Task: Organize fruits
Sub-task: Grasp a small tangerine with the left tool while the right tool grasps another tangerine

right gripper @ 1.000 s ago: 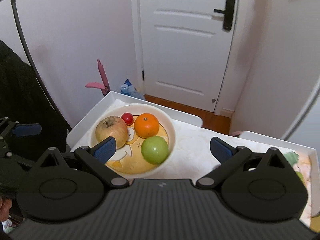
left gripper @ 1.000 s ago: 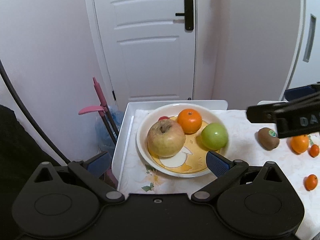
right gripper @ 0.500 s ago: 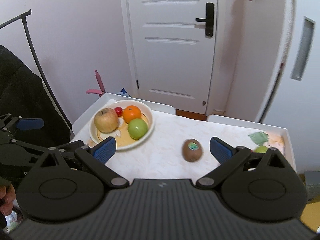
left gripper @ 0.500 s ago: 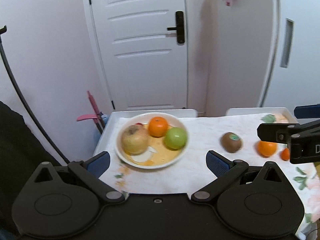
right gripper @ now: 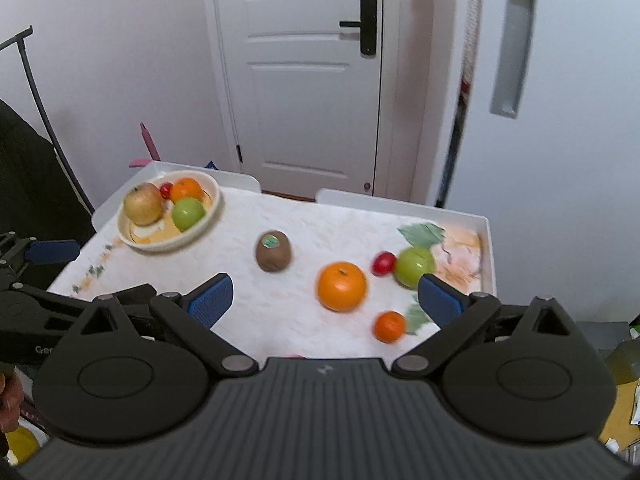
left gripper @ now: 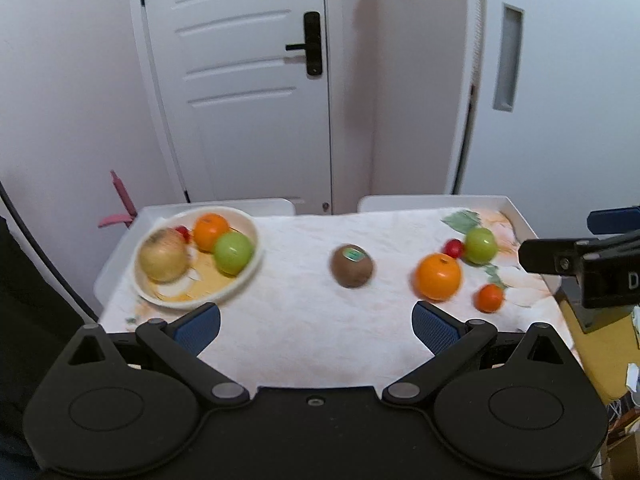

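My left gripper [left gripper: 316, 326] and right gripper [right gripper: 325, 296] are both released, grasping nothing. The bowl [left gripper: 250, 276] holds 4 fruits. The kiwi [left gripper: 351, 266] rests on the bench [left gripper: 304, 332].

A white table [left gripper: 516, 210] carries a floral cloth [left gripper: 304, 320]. On it, a bowl [left gripper: 244, 276] lies at 10 o'clock, a kiwi [left gripper: 351, 266] at centre, loose fruits at 3 o'clock.

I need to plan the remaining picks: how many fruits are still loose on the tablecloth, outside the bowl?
5: the kiwi mid-table, the large orange right of it, the small orange nearest the right claw, and the red fruit beside the green apple at the right. None seem hidden.
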Available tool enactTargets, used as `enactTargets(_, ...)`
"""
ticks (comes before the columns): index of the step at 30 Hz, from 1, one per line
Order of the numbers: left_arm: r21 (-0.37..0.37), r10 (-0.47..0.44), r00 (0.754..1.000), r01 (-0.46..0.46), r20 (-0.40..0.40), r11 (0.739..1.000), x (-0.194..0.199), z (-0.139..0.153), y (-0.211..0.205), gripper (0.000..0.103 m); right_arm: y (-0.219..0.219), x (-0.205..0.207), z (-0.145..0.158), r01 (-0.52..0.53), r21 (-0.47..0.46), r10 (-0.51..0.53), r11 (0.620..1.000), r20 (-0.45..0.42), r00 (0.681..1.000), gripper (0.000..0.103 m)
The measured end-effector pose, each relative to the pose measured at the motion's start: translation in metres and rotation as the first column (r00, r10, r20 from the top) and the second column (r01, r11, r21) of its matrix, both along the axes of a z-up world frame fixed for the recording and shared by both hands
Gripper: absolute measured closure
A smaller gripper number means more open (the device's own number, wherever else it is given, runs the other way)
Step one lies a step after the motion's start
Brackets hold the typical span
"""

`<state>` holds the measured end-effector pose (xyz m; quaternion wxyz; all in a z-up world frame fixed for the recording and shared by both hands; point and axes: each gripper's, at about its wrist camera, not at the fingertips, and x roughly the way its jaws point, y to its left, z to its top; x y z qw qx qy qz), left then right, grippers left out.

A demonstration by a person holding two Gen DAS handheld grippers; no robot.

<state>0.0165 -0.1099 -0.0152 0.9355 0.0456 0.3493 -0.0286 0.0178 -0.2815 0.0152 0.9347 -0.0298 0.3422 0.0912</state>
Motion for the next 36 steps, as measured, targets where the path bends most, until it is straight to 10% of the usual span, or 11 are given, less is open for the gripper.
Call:
enactTargets(20, 0.017, 0.031, 0.988, -0.029, -0.154, 0.999, 0.032, -0.103, -0.110, 0.016, -0.093, 0.061, -0.092, -0.128, -0.030, 0.125, 0.991, -0.086, 0.988, 0.000)
enactTargets(36, 0.021, 0.016, 0.981, -0.012, -0.195, 1.000, 0.048, -0.134, -0.122, 0.061, -0.080, 0.094, -0.141, -0.233, -0.027, 0.225, 0.972, -0.169, 0.960, 0.023)
